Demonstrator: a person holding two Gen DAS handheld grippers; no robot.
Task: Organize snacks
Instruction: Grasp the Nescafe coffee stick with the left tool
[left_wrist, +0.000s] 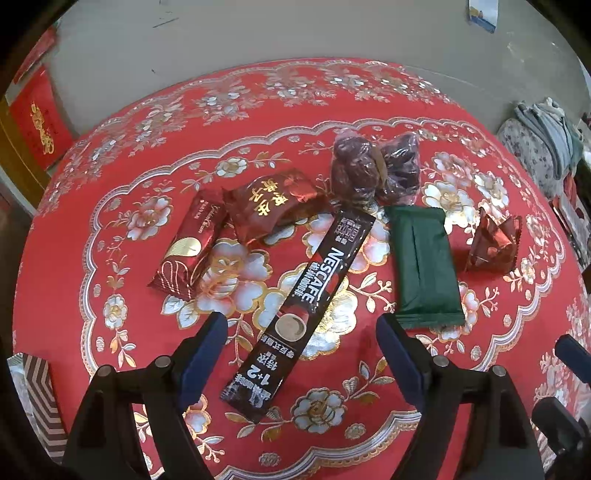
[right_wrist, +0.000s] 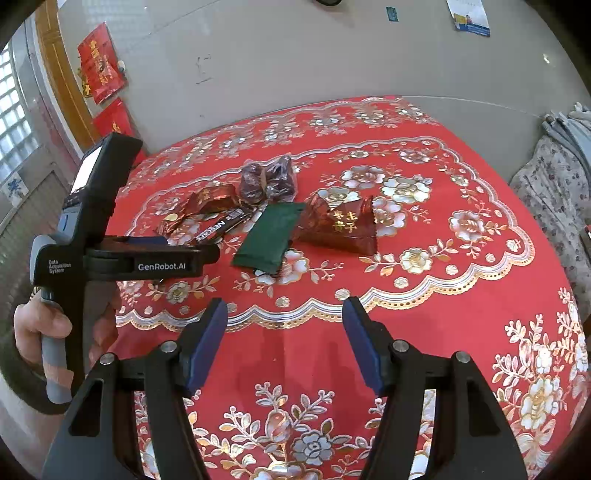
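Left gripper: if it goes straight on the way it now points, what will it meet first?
Probably the black Nescafe stick, which lies between the open fingers of the left gripper. Depth is unclear.

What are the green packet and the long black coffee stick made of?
Green packet: looks like matte plastic film, with a crimped end and a back seam. Coffee stick: probably glossy printed foil-plastic laminate, as it catches the light; the exact material can't be confirmed.
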